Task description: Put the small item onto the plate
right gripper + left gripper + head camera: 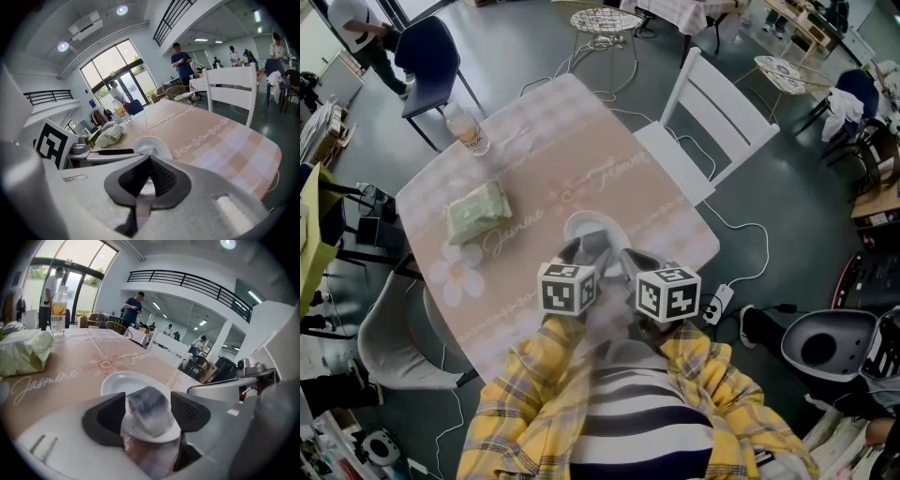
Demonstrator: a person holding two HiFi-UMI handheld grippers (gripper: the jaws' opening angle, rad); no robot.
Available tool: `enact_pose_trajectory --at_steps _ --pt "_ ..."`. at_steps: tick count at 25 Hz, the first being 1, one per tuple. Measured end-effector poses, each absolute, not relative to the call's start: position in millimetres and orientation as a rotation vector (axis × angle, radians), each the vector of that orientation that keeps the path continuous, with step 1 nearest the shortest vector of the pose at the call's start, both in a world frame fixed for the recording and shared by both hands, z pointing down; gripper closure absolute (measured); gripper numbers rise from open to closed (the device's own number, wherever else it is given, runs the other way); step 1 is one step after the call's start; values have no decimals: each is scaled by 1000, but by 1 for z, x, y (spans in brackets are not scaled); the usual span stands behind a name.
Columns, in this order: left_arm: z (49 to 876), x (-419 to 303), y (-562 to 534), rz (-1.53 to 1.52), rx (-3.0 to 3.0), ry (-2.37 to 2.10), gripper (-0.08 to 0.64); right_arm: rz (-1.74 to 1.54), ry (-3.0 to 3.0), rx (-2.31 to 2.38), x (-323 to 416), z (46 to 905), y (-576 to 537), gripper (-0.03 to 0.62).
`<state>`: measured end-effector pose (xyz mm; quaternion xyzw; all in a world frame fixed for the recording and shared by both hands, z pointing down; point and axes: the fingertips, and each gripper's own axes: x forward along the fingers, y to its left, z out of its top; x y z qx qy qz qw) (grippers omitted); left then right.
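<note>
The small item (146,404), a squarish lump in clouded wrapping, was seen resting on the white plate (111,380), on the near part of the dish close to its rim. The left gripper (148,414) was held with its jaws spread wide on either side of the item. The dark pads were seen close at its left and right flanks, but no squeeze on the wrapping could be made out. The item was therefore judged to be free of the grip and borne by the plate alone. The right gripper (150,164) was held just right of the left one, its jaws pressed together with nothing between them. Only the plate was glimpsed beyond their tips.

In the head view the plate was found at the near edge of the table (534,155), directly beyond both grippers. A green packet (478,211) lay to its left, well apart, and a bottle (467,129) stood at the far left corner. A white chair (712,122) was set at the far right side.

The task was judged to be all but finished, with the item set on the plate and no grip on it. What was left was for the left gripper to be drawn back toward the near side. Since the item was closely flanked by the jaws and sat near the rim, it could be nudged off the plate by a careless withdrawal.
</note>
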<state>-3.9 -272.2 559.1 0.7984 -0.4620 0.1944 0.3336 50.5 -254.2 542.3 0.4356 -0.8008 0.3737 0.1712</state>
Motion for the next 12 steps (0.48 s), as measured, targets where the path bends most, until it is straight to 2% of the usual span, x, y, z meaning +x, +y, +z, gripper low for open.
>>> enact_pose_trajectory --at_steps 2,3,9,12 --pt "558 -9 -273 528 2106 -1234 236 1059 -2276 1249 50 541 -253 592" --pt "557 -11 -271 541 2121 -1245 241 1057 -2278 1256 51 541 -253 592" --pt "537 -26 -256 493 2187 -1305 429 1068 -2277 1281 53 539 -245 592" --pt "527 -29 -250 461 2208 -1320 482 1064 -2277 1286 51 538 -241 592"
